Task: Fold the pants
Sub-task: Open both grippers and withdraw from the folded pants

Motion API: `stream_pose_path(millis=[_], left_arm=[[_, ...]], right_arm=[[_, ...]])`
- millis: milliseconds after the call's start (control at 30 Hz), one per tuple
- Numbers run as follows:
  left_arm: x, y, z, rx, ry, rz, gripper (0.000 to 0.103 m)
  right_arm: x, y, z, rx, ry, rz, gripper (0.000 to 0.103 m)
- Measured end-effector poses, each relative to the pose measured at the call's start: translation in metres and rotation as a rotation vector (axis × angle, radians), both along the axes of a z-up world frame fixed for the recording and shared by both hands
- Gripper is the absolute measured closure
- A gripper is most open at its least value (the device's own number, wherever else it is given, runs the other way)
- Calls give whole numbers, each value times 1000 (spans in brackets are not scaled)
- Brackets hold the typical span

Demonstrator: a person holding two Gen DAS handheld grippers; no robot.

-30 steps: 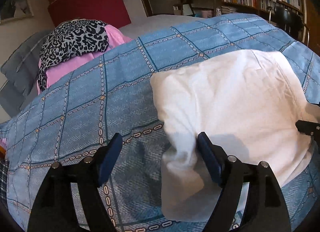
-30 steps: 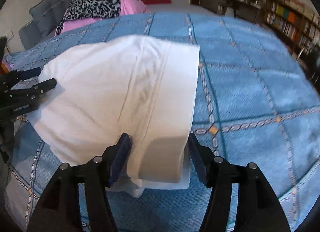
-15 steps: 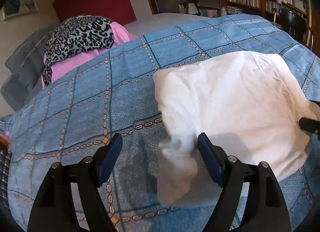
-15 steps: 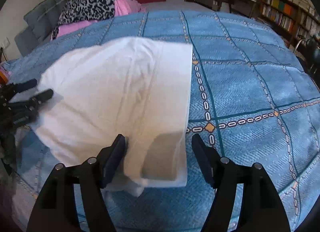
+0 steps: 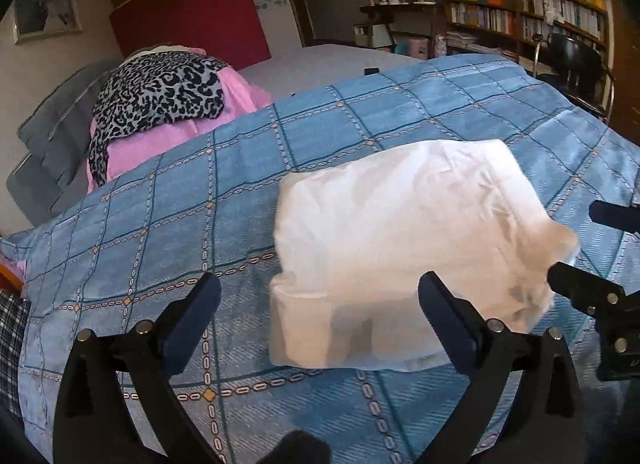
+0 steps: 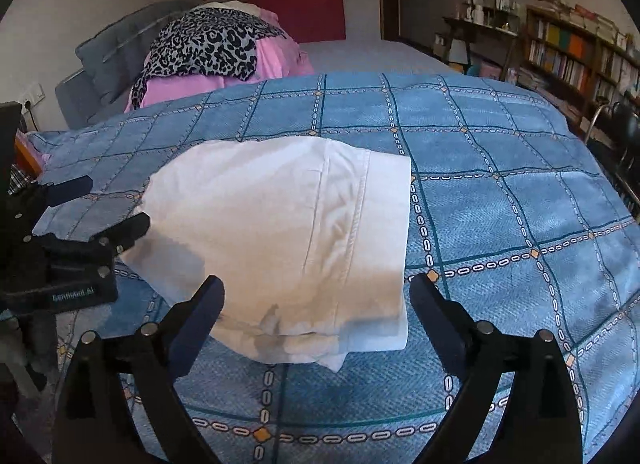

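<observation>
The white pants lie folded into a compact bundle on the blue checked bedspread. They also show in the right wrist view. My left gripper is open and empty, just in front of the bundle's near left corner. My right gripper is open and empty, in front of the bundle's near right edge. Each gripper shows in the other's view: the right one at the right edge, the left one at the left edge.
A leopard-print garment lies on pink cloth over grey pillows at the head of the bed. Bookshelves and a black chair stand beyond the bed's far right side. The bedspread stretches to the right.
Both grippers have let go of the pants and drawn back and up from the bundle, jaws spread wider. The pants now rest flat on the bedspread.
</observation>
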State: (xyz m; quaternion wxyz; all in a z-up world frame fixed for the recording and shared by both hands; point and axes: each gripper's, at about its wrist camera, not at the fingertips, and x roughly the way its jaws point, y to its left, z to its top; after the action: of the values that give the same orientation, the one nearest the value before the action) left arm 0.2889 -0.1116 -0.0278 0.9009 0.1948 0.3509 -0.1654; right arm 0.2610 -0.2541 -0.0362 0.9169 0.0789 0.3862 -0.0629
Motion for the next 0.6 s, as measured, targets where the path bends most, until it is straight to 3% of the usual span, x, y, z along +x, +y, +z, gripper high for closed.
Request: stream_pose_path(millis=[600], left_arm=[[-16,-14,16,16,-10,-18,3]], right_arm=[[-19,-2,16,-12,-30,-15,8]])
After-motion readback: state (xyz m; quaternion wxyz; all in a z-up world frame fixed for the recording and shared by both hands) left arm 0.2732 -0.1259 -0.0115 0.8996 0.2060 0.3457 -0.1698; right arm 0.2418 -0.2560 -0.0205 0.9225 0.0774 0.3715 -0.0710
